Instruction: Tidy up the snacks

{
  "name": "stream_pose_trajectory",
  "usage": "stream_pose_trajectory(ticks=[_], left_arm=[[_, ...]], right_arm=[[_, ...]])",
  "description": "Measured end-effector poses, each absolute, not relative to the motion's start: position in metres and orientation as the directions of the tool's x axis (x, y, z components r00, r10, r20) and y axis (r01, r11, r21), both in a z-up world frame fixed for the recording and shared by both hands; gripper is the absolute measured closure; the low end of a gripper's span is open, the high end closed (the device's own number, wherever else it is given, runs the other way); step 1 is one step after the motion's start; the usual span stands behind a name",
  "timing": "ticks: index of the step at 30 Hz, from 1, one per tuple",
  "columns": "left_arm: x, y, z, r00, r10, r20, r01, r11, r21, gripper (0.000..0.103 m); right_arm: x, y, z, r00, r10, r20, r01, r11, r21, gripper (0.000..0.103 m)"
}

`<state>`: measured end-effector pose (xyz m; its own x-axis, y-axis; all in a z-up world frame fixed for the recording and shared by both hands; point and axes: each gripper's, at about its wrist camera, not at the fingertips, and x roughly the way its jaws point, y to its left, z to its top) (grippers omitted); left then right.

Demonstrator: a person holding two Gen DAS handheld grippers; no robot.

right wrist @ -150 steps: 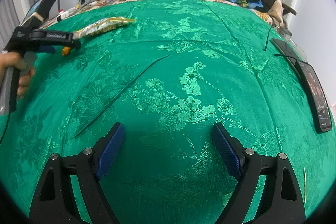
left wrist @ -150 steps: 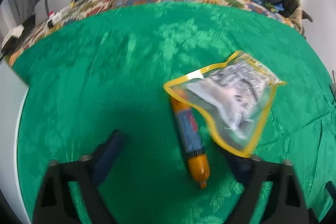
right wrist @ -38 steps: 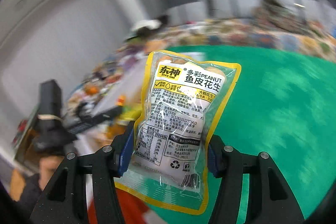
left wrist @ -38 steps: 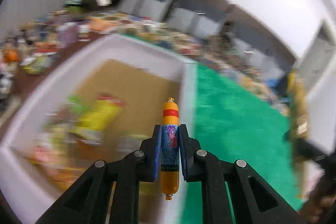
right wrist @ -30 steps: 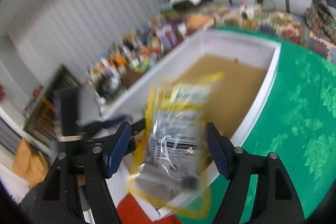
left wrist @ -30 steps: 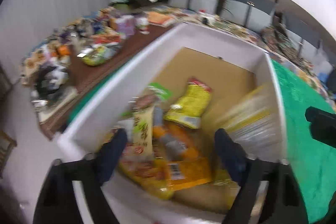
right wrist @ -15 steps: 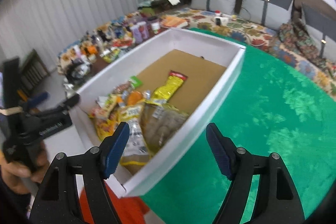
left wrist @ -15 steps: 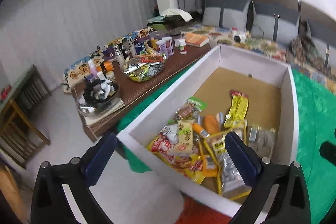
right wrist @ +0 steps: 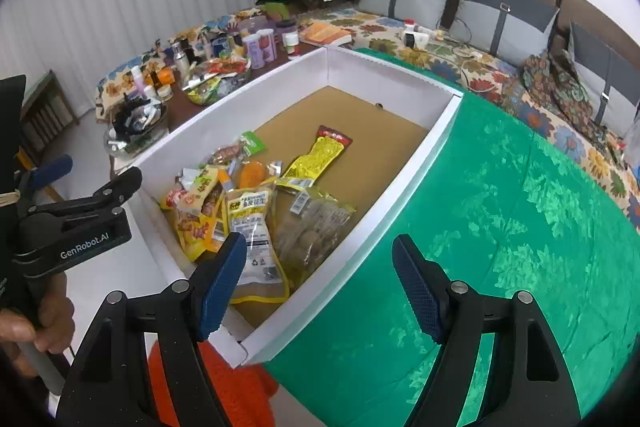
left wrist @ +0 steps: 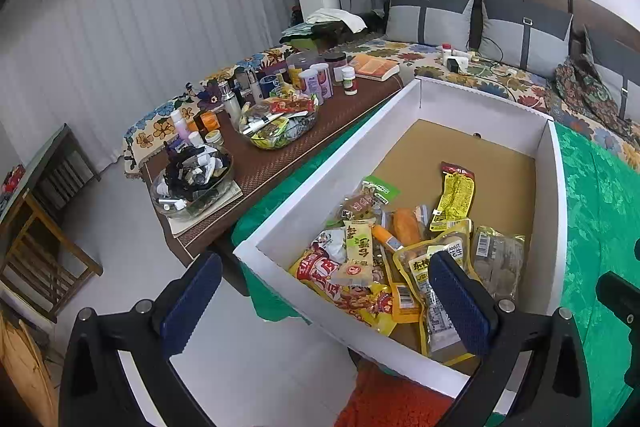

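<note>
A white box [left wrist: 328,187] with a cardboard floor stands at the edge of the green bedspread [right wrist: 500,227]. Several snack packs are heaped at its near end. Among them lie the yellow-edged peanut bag [left wrist: 420,261] [right wrist: 250,223] and the orange sausage with a blue label [left wrist: 386,237]. My left gripper [left wrist: 324,279] hovers over the box's near corner, open wide with nothing between its fingers. It also shows at the left of the right wrist view as the left gripper [right wrist: 100,167], held by a hand [right wrist: 36,327]. My right gripper [right wrist: 320,267] is open and empty above the box's near right rim [right wrist: 360,255].
Left of the box stands a low brown table [left wrist: 280,155] crowded with bottles and two glass bowls. An orange rug [left wrist: 392,399] lies under the box's near corner. A wooden frame [left wrist: 36,247] stands at far left, and grey pillows [left wrist: 428,21] line the back.
The left gripper let go of the sausage and the right let go of the peanut bag. Both now lie in the box, and both grippers drew back slightly with open jaws.
</note>
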<state>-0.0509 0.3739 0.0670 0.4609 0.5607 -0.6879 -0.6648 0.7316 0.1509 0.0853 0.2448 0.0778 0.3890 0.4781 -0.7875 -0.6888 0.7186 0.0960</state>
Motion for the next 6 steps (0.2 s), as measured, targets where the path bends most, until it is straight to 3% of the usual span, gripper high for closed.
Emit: stream_pose_trajectory(ticks=[6], left_arm=[[-0.0596,0.3766,0.0684,0.497,0.541,-0.678,-0.663,0.741,0.106,0.001]], right_arm=[[0.0815,0.2509,0.0789,0.381,0.486,-0.787,-0.700,0.707,0.098,0.024]])
